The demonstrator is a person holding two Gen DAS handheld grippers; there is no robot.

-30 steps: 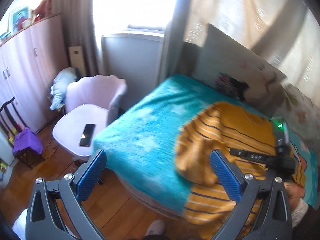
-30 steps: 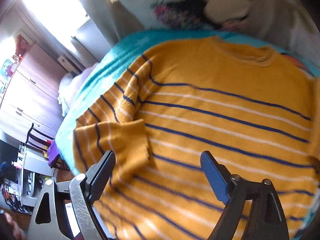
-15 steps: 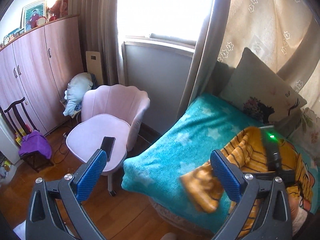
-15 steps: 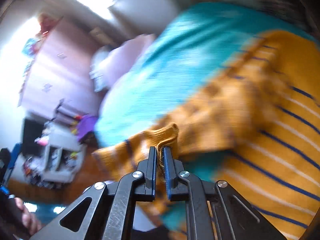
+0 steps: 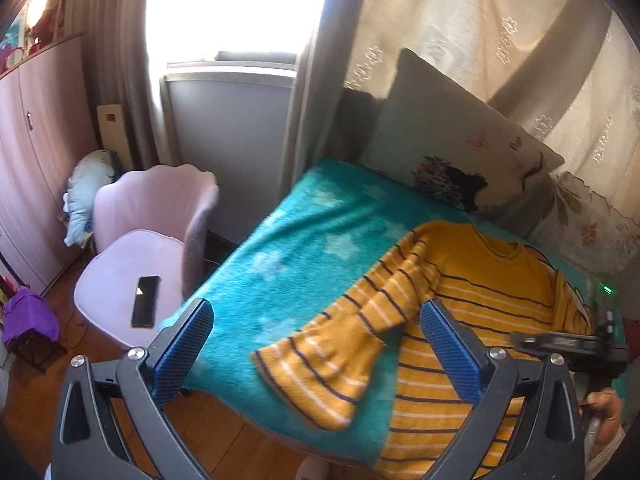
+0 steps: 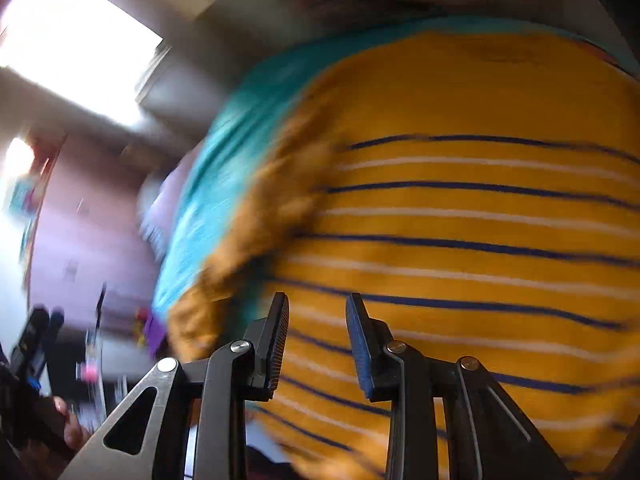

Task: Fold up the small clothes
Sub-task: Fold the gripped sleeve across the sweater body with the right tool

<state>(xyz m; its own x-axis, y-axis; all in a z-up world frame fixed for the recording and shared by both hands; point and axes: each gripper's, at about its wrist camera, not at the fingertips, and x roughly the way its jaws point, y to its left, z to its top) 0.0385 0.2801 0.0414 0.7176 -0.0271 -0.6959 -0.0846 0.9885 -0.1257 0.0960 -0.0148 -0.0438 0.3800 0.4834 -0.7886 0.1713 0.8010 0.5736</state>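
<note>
**Sweater spread on bed, both jaws empty**

Phone [image 5: 145,301] lies on the pink chair [image 5: 132,256] at left. The left gripper [image 5: 316,354] hovers, jaws wide apart, holding nothing. The yellow striped sweater [image 5: 472,300] lies on the teal blanket [image 5: 296,248], one sleeve stretched leftward. The right gripper [image 6: 316,344] hangs over the sweater, jaws parted, empty.

mustard navy-and-white-striped sweater [image 5: 492,300], teal starred blanket [image 5: 304,248]

sweater [image 5: 472,312]: knit cloth | blanket [image 5: 304,264]: fuzzy fleece | floor [image 5: 36,408]: glossy wood
</note>
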